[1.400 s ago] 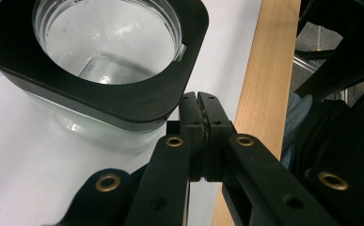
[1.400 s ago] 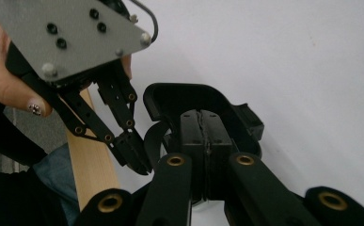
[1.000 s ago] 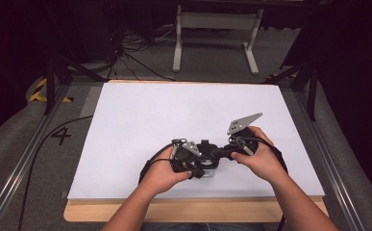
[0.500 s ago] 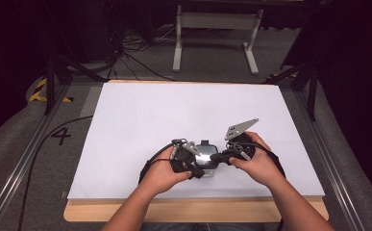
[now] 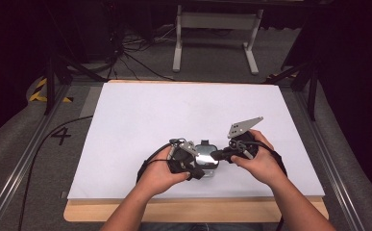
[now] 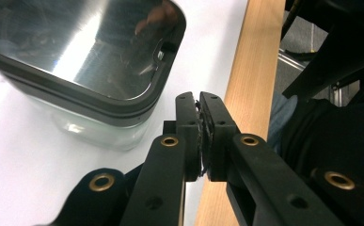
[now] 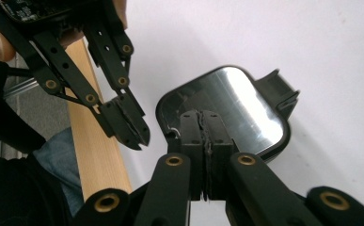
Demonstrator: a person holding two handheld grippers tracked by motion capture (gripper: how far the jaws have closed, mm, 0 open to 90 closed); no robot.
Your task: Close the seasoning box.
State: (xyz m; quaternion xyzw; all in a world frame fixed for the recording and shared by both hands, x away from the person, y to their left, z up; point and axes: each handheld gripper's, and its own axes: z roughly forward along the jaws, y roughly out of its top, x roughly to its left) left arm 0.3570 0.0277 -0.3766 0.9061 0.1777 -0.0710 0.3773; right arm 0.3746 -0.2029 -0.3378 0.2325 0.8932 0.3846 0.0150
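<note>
A clear container [image 5: 205,156] with a shiny metal lid [image 6: 85,47] in a dark rim stands on the white sheet near the table's front. A dark latch tab [image 7: 278,84] sticks out from one lid side. My left gripper [image 5: 198,172] lies at the container's near left corner; its jaws [image 6: 199,101] have just been opening slightly, look pressed together, and have nothing between them. From the right, my right gripper [image 5: 217,155] points at the lid's edge [image 7: 238,106], and its tips [image 7: 201,117] are shut with nothing seen between them. The left gripper [image 7: 130,127] also shows beside the lid.
The white sheet [image 5: 174,110] covers a wooden table whose front edge [image 5: 198,209] lies close behind the hands. A white metal stand [image 5: 217,21] is on the floor beyond the table. Rails [image 5: 25,163] run along both sides, and cables trail at the left.
Hardly anything differs. Both hands stay at the container; the left one has shifted slightly and the right gripper's grey plate has tilted a little.
</note>
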